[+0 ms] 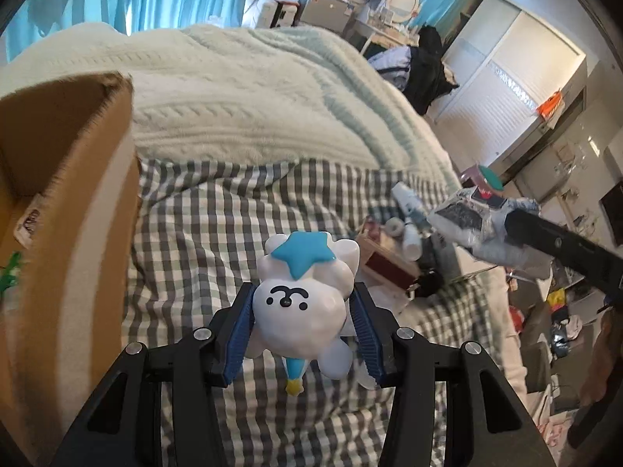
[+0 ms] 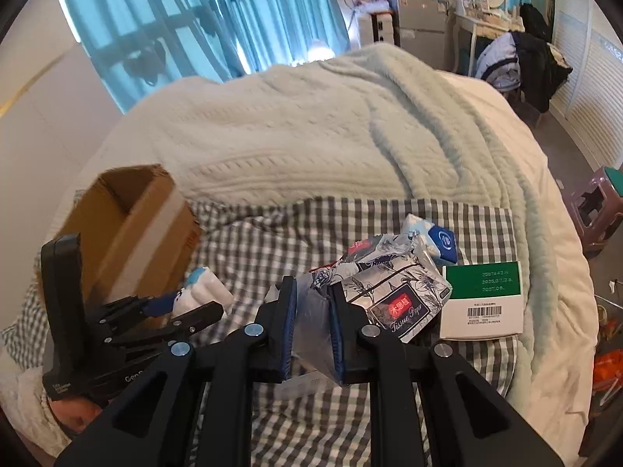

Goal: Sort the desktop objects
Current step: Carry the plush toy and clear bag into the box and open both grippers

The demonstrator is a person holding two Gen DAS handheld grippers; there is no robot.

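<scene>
My left gripper (image 1: 301,299) is shut on a white bear toy (image 1: 301,303) with a blue star on its head, held above the checked cloth (image 1: 233,210). It also shows in the right wrist view (image 2: 183,303), next to the open cardboard box (image 2: 128,229). My right gripper (image 2: 313,295) is shut on a floral tissue pack (image 2: 393,292) and holds it above the cloth. In the left wrist view the tissue pack (image 1: 479,225) hangs at the right. The cardboard box (image 1: 58,179) stands at the left.
A green and white box (image 2: 483,299) and a blue tissue packet (image 2: 436,241) lie on the checked cloth (image 2: 272,233). A small box and white bottles (image 1: 405,222) lie on the right. A pale green blanket (image 2: 311,128) covers the bed behind. A stool (image 2: 595,210) stands right.
</scene>
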